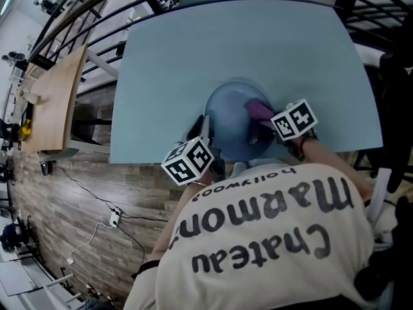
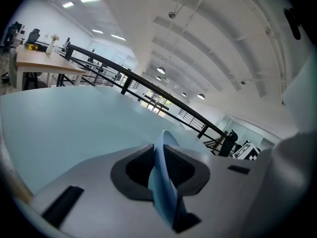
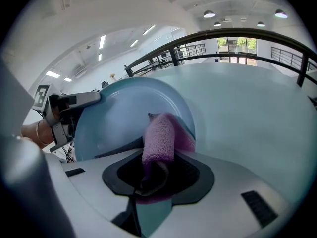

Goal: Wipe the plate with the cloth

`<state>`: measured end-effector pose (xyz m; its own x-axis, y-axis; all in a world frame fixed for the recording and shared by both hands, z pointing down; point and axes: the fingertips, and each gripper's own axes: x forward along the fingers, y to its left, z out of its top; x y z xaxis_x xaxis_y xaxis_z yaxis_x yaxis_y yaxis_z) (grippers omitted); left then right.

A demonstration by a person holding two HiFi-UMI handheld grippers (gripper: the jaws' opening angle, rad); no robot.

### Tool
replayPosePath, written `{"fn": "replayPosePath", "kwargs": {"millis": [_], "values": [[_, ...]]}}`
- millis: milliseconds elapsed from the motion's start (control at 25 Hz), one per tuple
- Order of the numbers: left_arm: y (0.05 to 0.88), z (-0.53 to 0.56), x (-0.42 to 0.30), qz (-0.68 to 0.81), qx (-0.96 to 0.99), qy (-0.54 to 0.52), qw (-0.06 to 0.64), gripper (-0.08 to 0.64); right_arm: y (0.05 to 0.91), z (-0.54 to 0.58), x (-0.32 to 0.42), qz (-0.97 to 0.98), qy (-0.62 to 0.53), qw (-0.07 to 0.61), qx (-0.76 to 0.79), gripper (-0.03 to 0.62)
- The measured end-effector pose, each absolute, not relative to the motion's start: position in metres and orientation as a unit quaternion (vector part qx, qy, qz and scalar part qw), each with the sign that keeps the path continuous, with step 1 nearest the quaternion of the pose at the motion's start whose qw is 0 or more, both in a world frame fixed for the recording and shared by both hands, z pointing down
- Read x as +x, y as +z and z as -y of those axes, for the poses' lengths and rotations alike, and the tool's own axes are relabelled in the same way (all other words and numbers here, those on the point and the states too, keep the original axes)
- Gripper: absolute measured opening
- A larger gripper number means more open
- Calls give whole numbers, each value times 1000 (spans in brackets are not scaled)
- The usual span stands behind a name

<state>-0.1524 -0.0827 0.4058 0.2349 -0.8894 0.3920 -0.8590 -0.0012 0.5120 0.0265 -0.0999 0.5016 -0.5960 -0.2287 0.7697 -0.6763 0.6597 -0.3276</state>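
A light blue plate (image 1: 233,120) is held tilted above the near edge of the pale blue table (image 1: 193,63). My left gripper (image 1: 201,142) is shut on the plate's left rim; in the left gripper view the rim (image 2: 162,182) stands edge-on between the jaws. My right gripper (image 1: 271,126) is shut on a purple cloth (image 1: 260,109), which lies against the plate's right side. In the right gripper view the cloth (image 3: 159,140) sticks out of the jaws and rests on the plate's face (image 3: 121,123). The left gripper (image 3: 62,114) shows there at the plate's far rim.
A wooden bench (image 1: 55,102) stands left of the table. Black railings (image 1: 361,5) run behind and to the right of it. A cable and socket (image 1: 113,217) lie on the plank floor at lower left. My torso in a printed shirt (image 1: 258,237) fills the bottom of the head view.
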Motion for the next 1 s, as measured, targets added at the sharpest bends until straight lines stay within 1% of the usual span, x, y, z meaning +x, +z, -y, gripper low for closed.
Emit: {"fn": "replayPosePath", "kwargs": {"millis": [80,160,320,440,640,1000], "values": [[411,83,-150,619,705,-18,346,55,498,105,28,838,312,351,279,158],[415,83,-149,620,702,-19,349,54,488,105,20,848,317,328,272,158],[419,85,-153,622,692,-37,364,55,458,93,-26,877,335,275,208,158],[420,86,-155,622,687,-48,372,55,437,80,-61,896,326,258,157,158],[422,88,-155,621,683,-57,380,55,426,62,-92,911,299,260,112,158],[426,89,-160,616,676,-73,398,57,446,47,-100,913,266,297,89,156]]}}
